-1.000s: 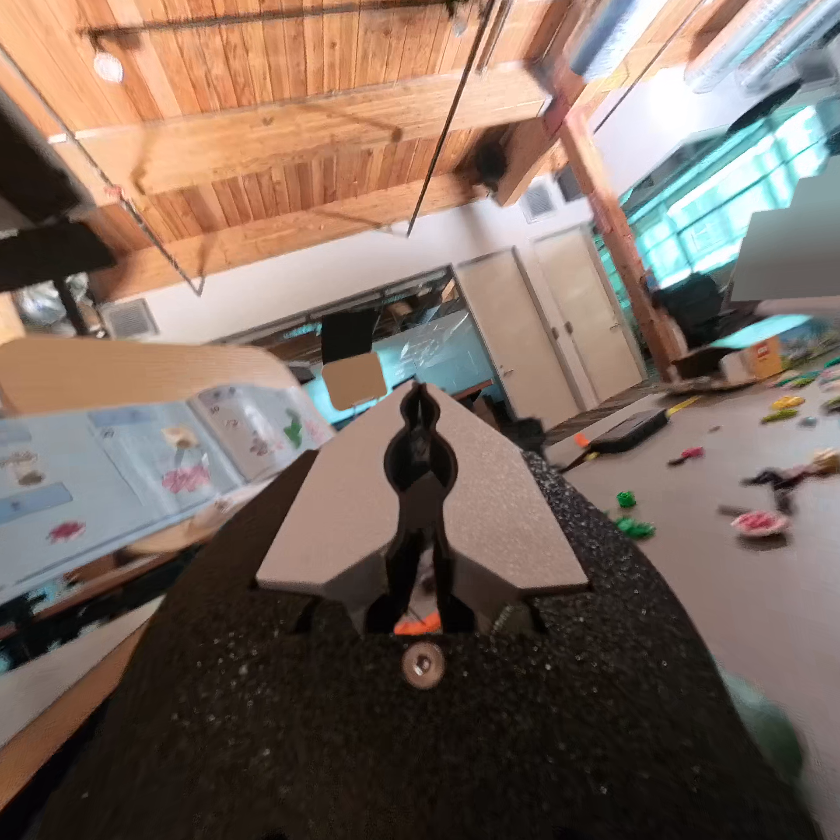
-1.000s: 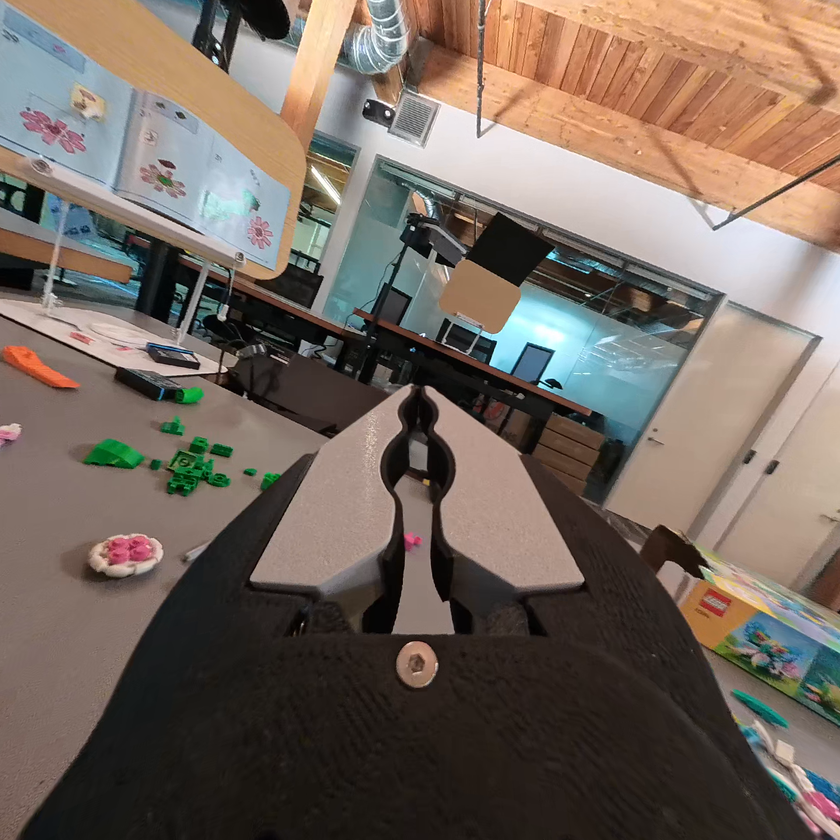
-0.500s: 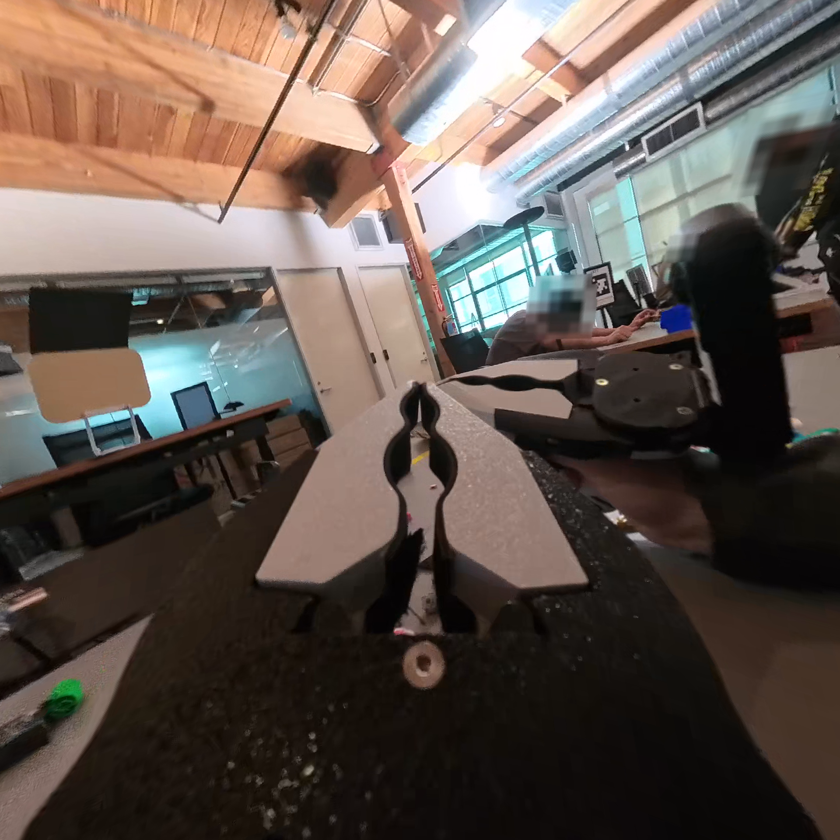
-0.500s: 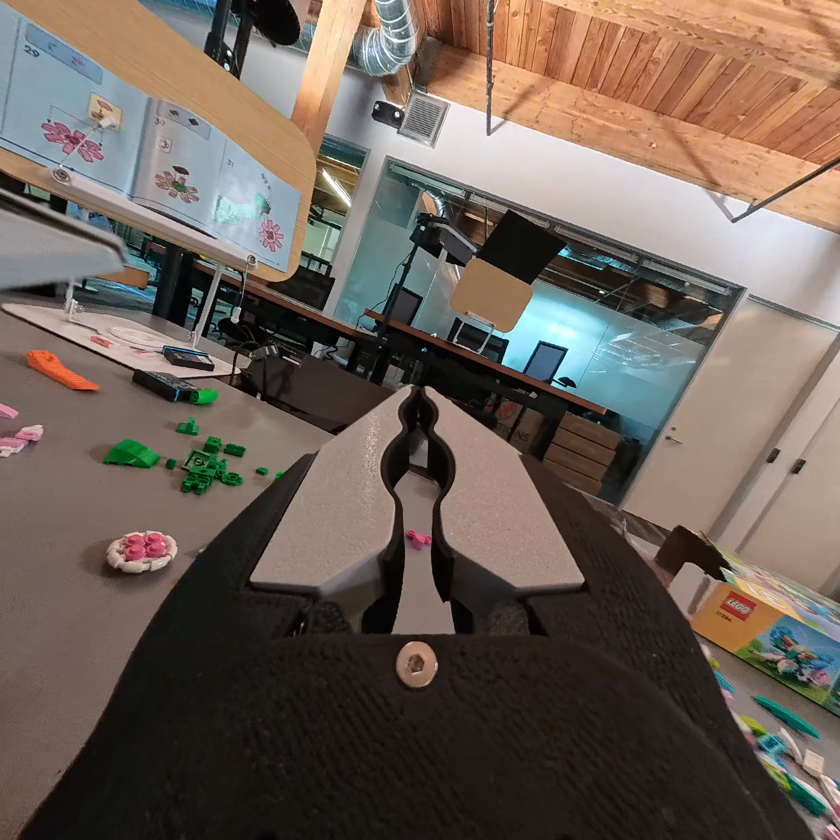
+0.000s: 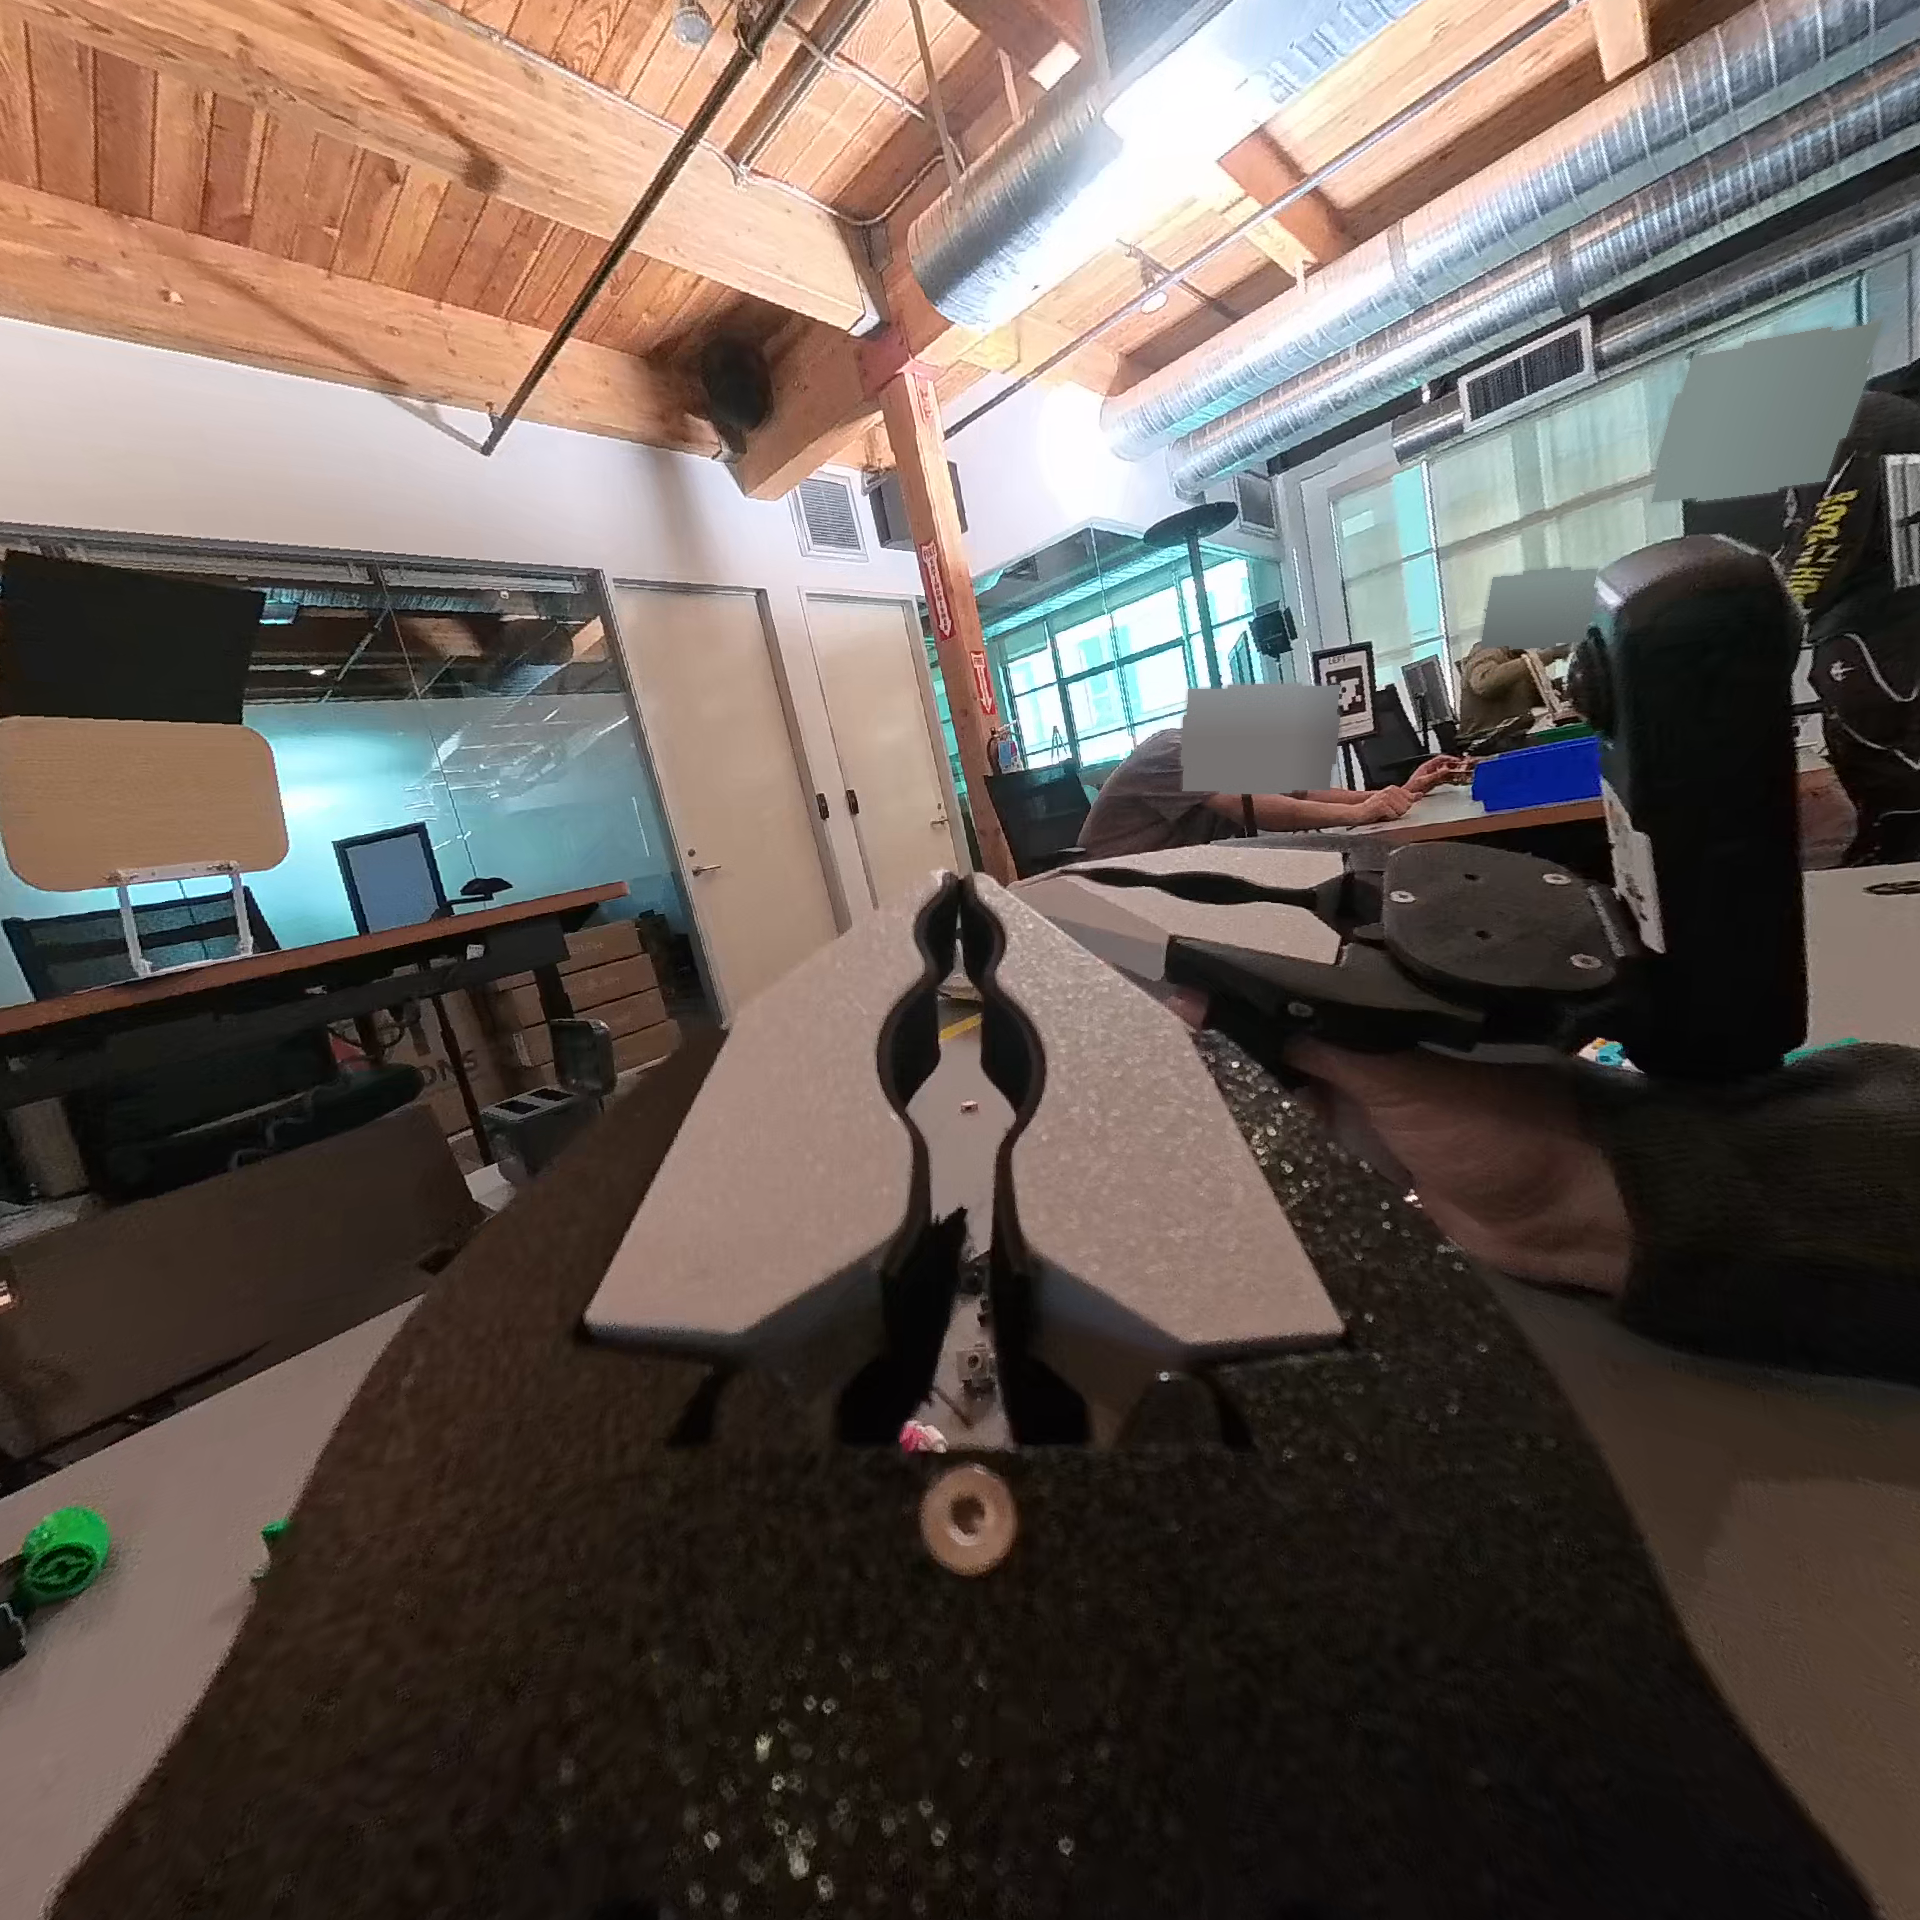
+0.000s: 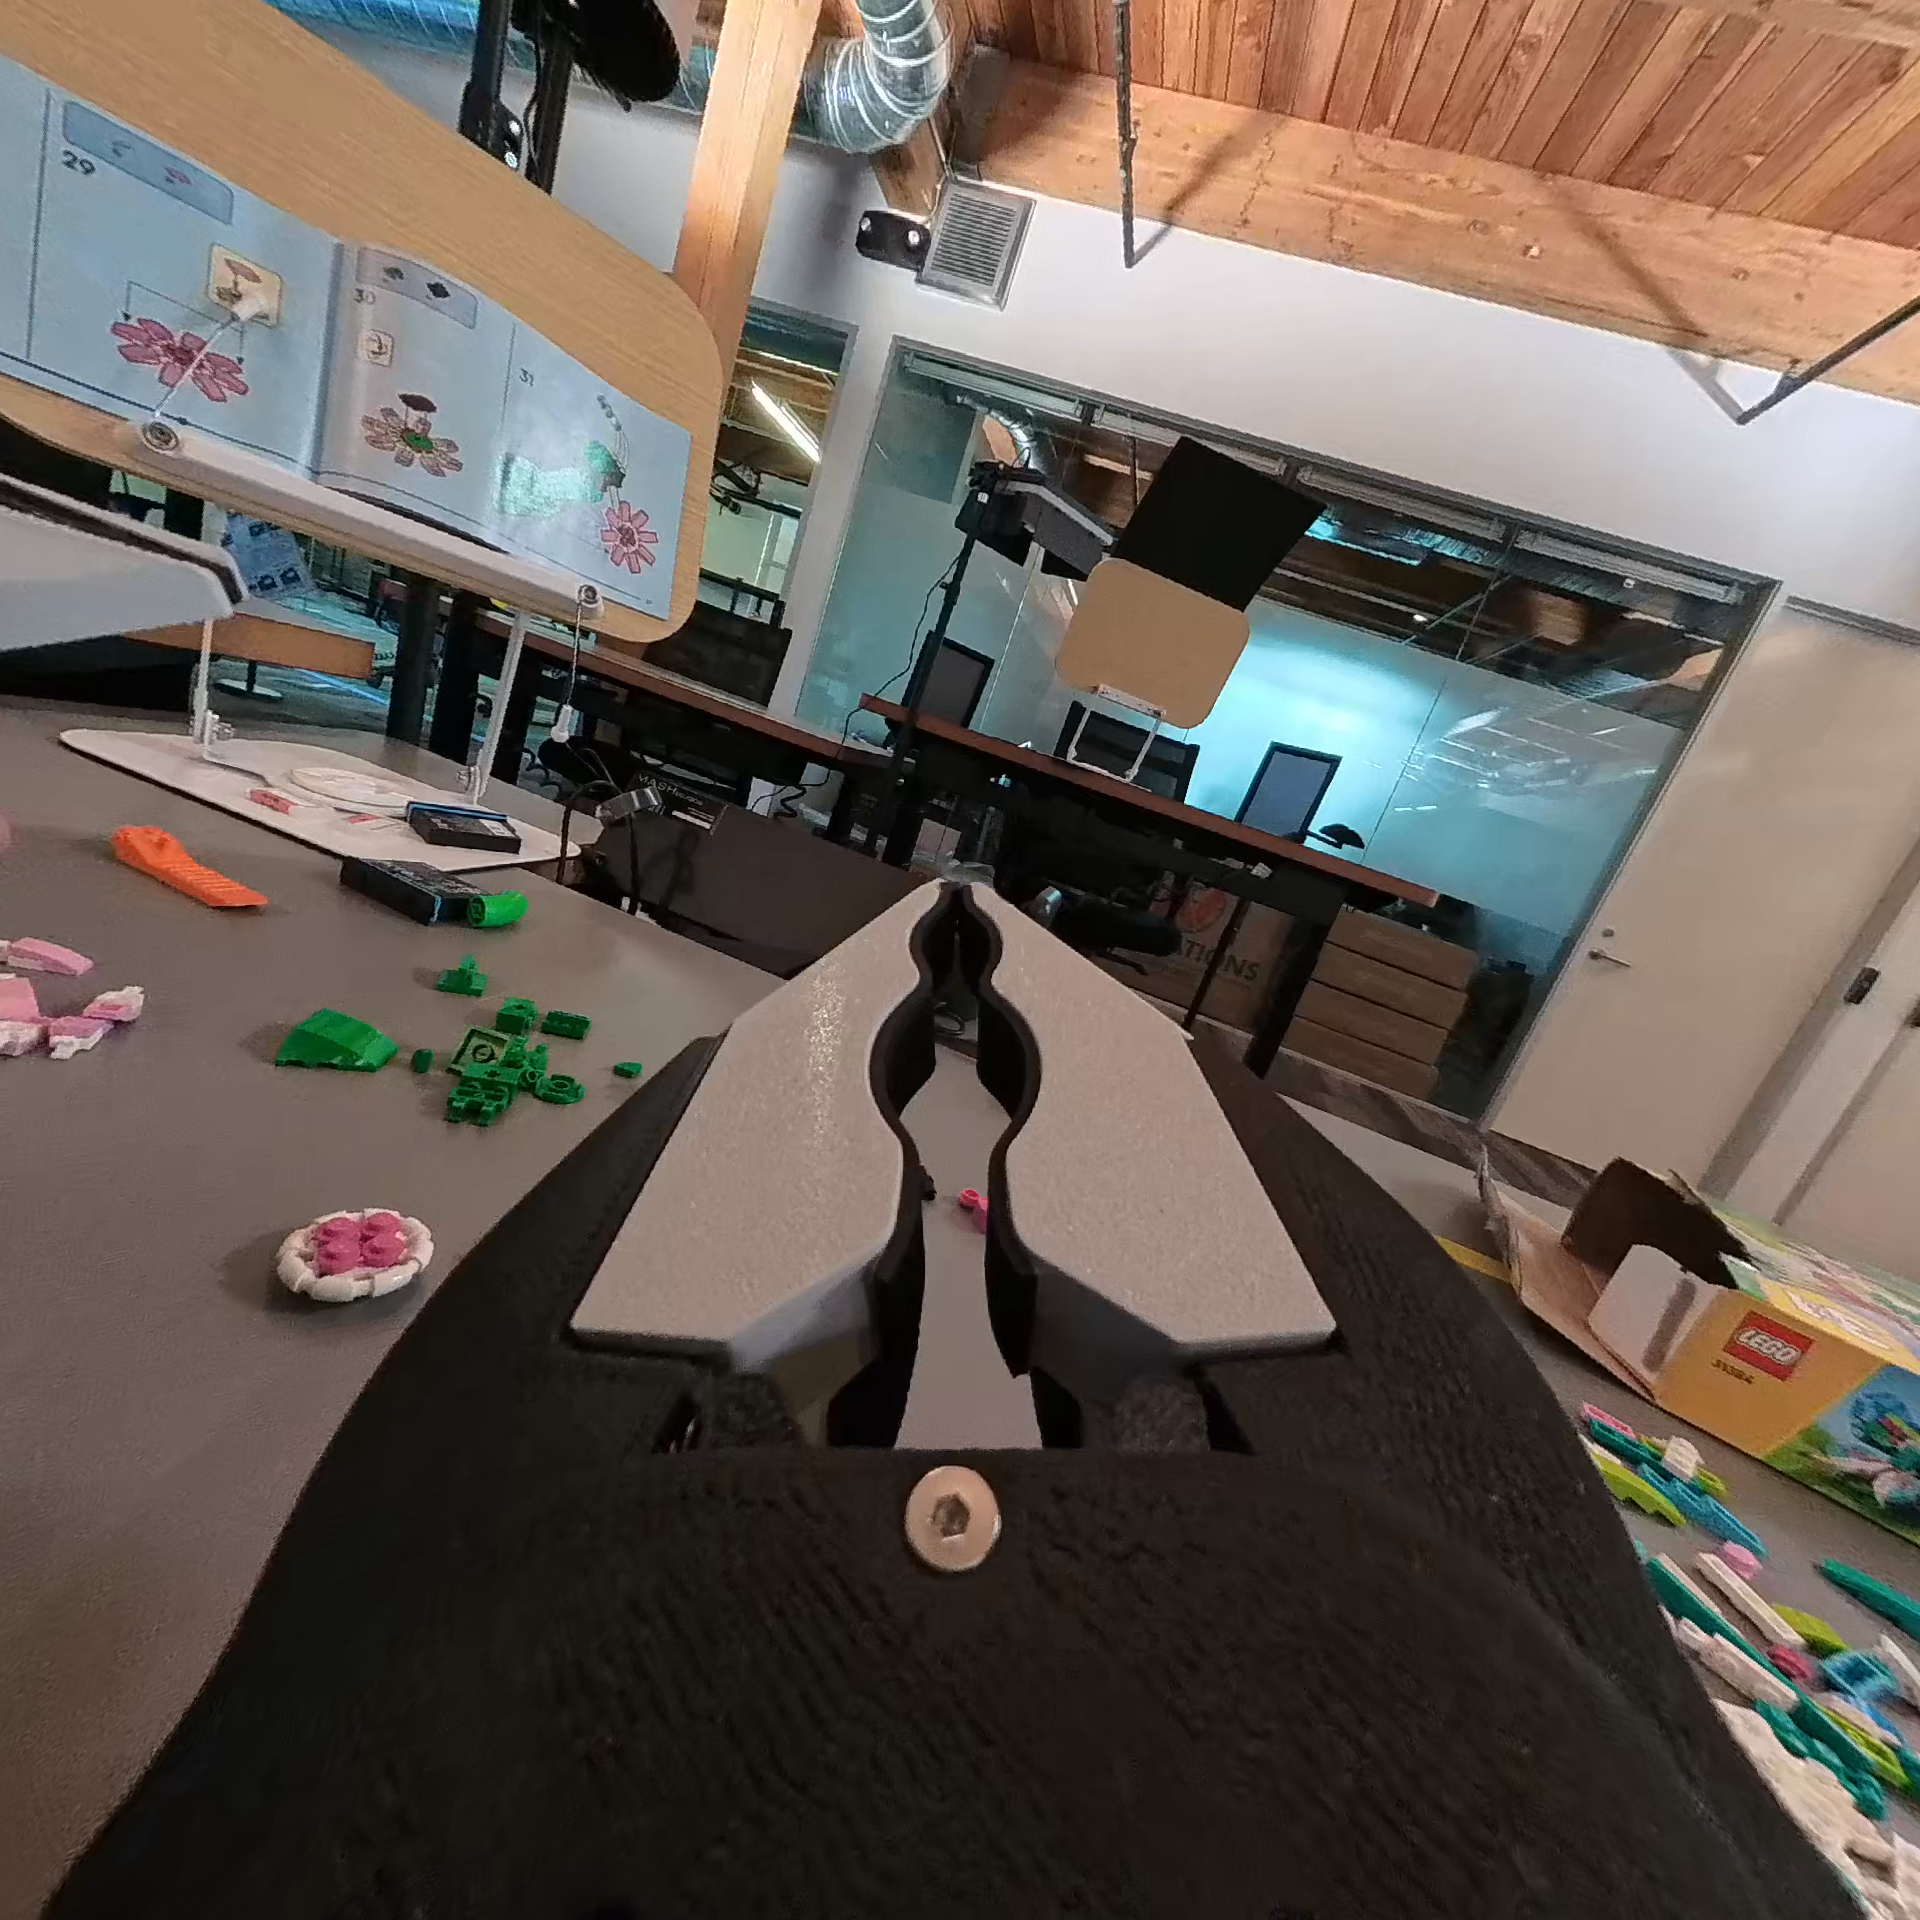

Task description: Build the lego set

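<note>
Both grippers are held low over the grey desk [image 6: 156, 1455], pointing level across the room, neither working on a piece.

Left gripper [image 5: 961, 894]: fingers closed tip to tip, nothing between them. Right gripper [image 6: 958, 896]: same state — tips together, empty. In the left wrist view the right gripper lies just to the right, on its side, held in a hand [image 5: 1455, 1153].

Progress, judged from the spread of parts:
- One small sub-assembly is done: a white round disc with pink studs [image 6: 353, 1252], near left on the desk.
- Loose green pieces [image 6: 488, 1060] lie beyond it, unjoined; pale pink pieces [image 6: 62, 1013] lie at the far left edge.
- A single small pink piece [image 6: 971, 1203] shows through the gap of the right fingers, on the desk straight ahead.
- At the near right is a heap of teal, white and lime pieces [image 6: 1766, 1621], unsorted, beside the opened set box [image 6: 1766, 1361].
- An orange brick separator [image 6: 187, 868] lies far left, unused.

The instruction booklet [image 6: 343, 353] stands open on a raised stand, showing flower steps. Estimate — early to middle stage; most of the set is left to assemble, and no flower stands complete.
</note>
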`<move>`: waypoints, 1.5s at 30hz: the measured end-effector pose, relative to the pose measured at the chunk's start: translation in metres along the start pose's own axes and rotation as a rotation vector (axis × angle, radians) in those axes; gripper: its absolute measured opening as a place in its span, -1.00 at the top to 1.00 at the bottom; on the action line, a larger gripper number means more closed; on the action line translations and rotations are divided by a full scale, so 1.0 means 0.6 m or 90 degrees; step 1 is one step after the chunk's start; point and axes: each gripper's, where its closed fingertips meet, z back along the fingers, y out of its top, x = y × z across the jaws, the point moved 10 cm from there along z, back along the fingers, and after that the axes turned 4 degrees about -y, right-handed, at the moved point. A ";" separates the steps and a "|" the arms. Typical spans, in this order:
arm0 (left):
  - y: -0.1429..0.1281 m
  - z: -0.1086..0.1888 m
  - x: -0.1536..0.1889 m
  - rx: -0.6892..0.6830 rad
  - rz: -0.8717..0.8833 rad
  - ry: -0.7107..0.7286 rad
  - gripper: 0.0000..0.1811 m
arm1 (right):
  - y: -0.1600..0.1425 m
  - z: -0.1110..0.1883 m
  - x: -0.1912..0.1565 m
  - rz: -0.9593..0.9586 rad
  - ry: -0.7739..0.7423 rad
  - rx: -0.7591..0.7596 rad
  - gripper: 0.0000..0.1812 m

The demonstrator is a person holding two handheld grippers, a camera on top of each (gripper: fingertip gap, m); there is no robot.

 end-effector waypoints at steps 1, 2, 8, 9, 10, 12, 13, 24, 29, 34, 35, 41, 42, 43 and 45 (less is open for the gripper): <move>0.000 0.000 0.000 0.000 0.000 0.000 1.00 | 0.000 0.000 0.000 0.001 0.001 -0.001 1.00; 0.000 0.000 -0.001 -0.001 0.002 0.001 1.00 | 0.000 0.000 -0.001 0.002 0.002 -0.001 1.00; -0.001 0.002 -0.004 -0.001 0.020 0.004 1.00 | -0.001 -0.001 -0.002 0.008 0.006 -0.003 1.00; -0.002 0.002 -0.004 -0.001 0.021 0.004 1.00 | -0.001 -0.001 -0.003 0.008 0.008 -0.003 1.00; -0.002 0.002 -0.005 -0.001 0.023 0.004 1.00 | -0.001 -0.001 -0.003 0.009 0.010 -0.003 1.00; -0.002 0.002 -0.005 -0.001 0.024 0.004 1.00 | 0.000 -0.002 -0.006 0.011 0.016 -0.001 1.00; -0.002 0.002 -0.005 -0.001 0.024 0.005 1.00 | 0.000 -0.002 -0.007 0.014 0.021 0.001 1.00; -0.003 0.003 -0.005 -0.002 0.027 0.005 1.00 | 0.005 -0.001 -0.025 0.069 0.056 0.011 1.00; -0.003 0.003 -0.006 -0.002 0.029 0.006 1.00 | 0.005 -0.002 -0.025 0.065 0.058 0.011 1.00; -0.002 0.004 -0.007 0.000 0.029 0.015 1.00 | 0.005 -0.002 -0.024 0.064 0.048 0.011 0.99; -0.001 0.004 -0.008 0.002 0.031 0.017 1.00 | 0.005 -0.001 -0.023 0.062 0.046 0.010 0.98; -0.002 0.004 -0.007 0.000 0.031 0.011 1.00 | 0.003 -0.003 -0.022 0.055 0.047 0.006 0.97; -0.003 0.004 -0.007 -0.001 0.030 0.010 1.00 | 0.003 -0.003 -0.023 0.056 0.048 0.006 0.97; -0.003 0.004 -0.006 -0.001 0.030 0.010 1.00 | 0.004 -0.003 -0.023 0.057 0.049 0.006 0.97; -0.003 0.003 -0.007 -0.004 0.031 0.015 1.00 | 0.003 -0.003 -0.024 0.058 0.051 0.005 0.97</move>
